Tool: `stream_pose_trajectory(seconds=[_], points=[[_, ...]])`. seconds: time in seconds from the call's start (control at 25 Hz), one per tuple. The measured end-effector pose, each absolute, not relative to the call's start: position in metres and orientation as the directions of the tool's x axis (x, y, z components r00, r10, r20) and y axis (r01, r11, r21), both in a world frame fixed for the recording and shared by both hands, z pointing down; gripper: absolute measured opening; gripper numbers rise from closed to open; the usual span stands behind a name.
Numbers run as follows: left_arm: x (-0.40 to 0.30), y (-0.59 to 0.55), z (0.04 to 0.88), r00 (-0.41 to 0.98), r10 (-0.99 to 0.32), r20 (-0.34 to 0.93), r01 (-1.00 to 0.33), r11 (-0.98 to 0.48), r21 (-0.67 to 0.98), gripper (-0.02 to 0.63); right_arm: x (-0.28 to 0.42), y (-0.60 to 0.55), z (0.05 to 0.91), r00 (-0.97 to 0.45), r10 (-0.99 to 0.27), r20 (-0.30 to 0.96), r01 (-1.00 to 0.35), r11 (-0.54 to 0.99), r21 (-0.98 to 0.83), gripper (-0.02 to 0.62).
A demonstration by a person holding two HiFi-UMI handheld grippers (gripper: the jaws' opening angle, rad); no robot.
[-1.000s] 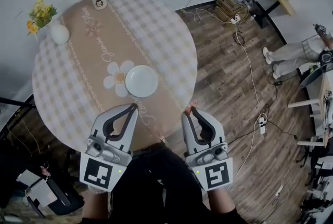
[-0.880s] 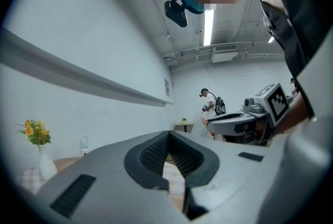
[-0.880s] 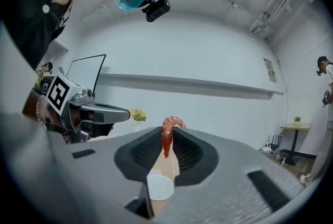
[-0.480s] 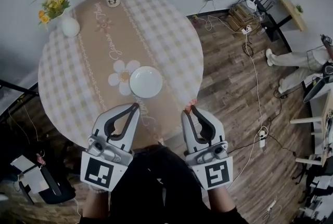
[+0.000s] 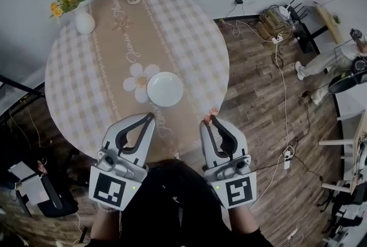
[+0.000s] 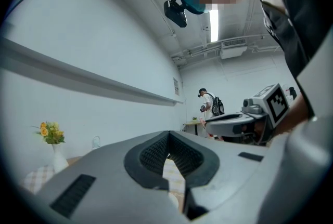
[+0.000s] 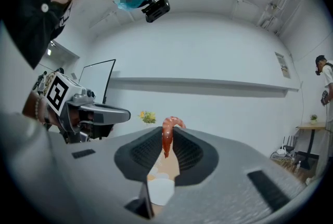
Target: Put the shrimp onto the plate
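Right claw [image 5: 209, 120]: pinching small orange curled shrimp [image 7: 166, 137] mid-body.
Left claw [image 6: 167, 138]: pressed together, empty.
Shrimp handling: likely light, soft, slippery.
Round white plate [image 5: 165, 89]: middle of worktop [image 5: 86, 68], bare.

Cursive lettering on the table runner [image 5: 127, 44] (too small to read), no other legible text

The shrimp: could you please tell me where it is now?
In the head view, the shrimp sits pinched in the right hand-held gripper, at the edge of the table, right of the plate.
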State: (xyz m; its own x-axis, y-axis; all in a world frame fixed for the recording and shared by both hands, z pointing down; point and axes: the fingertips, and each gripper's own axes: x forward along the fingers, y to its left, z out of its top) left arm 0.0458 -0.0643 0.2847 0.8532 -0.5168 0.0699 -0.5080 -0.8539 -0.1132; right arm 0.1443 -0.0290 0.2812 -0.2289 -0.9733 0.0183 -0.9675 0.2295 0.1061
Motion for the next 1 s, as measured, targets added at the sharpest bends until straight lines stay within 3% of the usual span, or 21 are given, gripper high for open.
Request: stream_pose_trajectory(seconds=[1.0], points=[[0.010,-0.082,0.295,0.799,-0.595,0.082,-0.590,-0.803,-0.082,0.000,0.128,-0.066,0.322,-0.296,-0.947,0.126,-0.941,0.312,0.132,0.049]])
